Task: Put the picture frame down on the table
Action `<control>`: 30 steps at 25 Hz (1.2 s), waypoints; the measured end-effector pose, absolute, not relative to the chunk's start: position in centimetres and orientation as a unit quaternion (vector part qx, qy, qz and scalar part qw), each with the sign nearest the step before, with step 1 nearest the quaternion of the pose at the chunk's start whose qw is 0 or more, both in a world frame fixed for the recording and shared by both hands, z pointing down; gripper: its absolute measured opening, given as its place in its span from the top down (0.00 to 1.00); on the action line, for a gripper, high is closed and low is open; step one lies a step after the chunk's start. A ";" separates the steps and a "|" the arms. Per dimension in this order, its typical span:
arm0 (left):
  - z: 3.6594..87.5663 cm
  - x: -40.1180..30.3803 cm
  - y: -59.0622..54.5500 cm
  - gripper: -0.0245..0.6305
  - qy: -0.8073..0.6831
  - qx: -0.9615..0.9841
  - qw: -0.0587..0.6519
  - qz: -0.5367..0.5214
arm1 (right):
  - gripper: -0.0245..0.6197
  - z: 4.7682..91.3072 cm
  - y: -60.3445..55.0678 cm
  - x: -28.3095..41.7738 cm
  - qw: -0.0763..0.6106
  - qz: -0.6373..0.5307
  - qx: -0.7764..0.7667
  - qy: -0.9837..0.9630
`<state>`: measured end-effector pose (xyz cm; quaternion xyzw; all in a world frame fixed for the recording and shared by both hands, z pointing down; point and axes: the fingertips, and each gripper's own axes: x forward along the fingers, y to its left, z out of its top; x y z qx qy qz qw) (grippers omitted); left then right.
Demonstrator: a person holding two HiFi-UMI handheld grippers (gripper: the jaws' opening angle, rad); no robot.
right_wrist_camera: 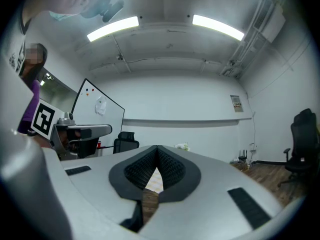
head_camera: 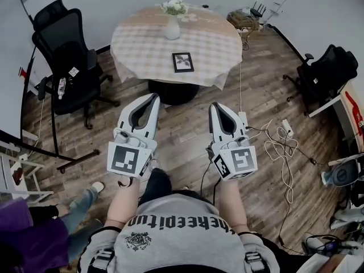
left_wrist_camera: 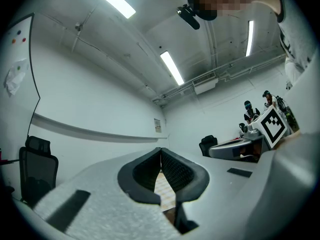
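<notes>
Grey shirt point(head_camera: 170, 232) and two bare forearms point(head_camera: 122, 201) fill the bottom of my head view, and beyond them the two tools hang over the wooden floor point(head_camera: 182, 135), short of the table point(head_camera: 136, 50).

The left gripper point(head_camera: 156, 96) has its pads meeting at the tips. In the left gripper view point(left_wrist_camera: 160, 149) only a leaf-shaped gap sits behind that contact, with checked cloth showing through it and nothing pinched. The right gripper point(head_camera: 212, 104) is the same. The right gripper view point(right_wrist_camera: 157, 147) shows its tips together, with an empty slot behind them.

The picture frame point(head_camera: 183, 62) lies on the table near the edge facing me, well apart from both tools. The vase point(head_camera: 172, 26) of flowers stands further back. From this height the frame looks flat, though I cannot rule out a slight tilt.

I judge the setting-down as good as done, so the job now is not to spoil it. I would keep both tools back from the cloth edge and make no sweep toward the vase. If the frame needs squaring, I would come in low from the near edge with the jaws parted. I would nudge or lift it by one side rail and never press on the glass.

Both forearms reach forward with the elbows bent, and the marker cubes point(head_camera: 126, 159) face me. Each tool points at the table and is toed in a little toward the other.
</notes>
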<state>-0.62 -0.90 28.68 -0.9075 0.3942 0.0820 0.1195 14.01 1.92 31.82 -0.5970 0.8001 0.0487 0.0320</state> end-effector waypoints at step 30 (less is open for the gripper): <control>27.5 1.1 2.3 0.94 0.391 -0.906 0.137 0.087 | 0.95 30.8 4.7 15.2 0.040 0.066 -0.593 0.802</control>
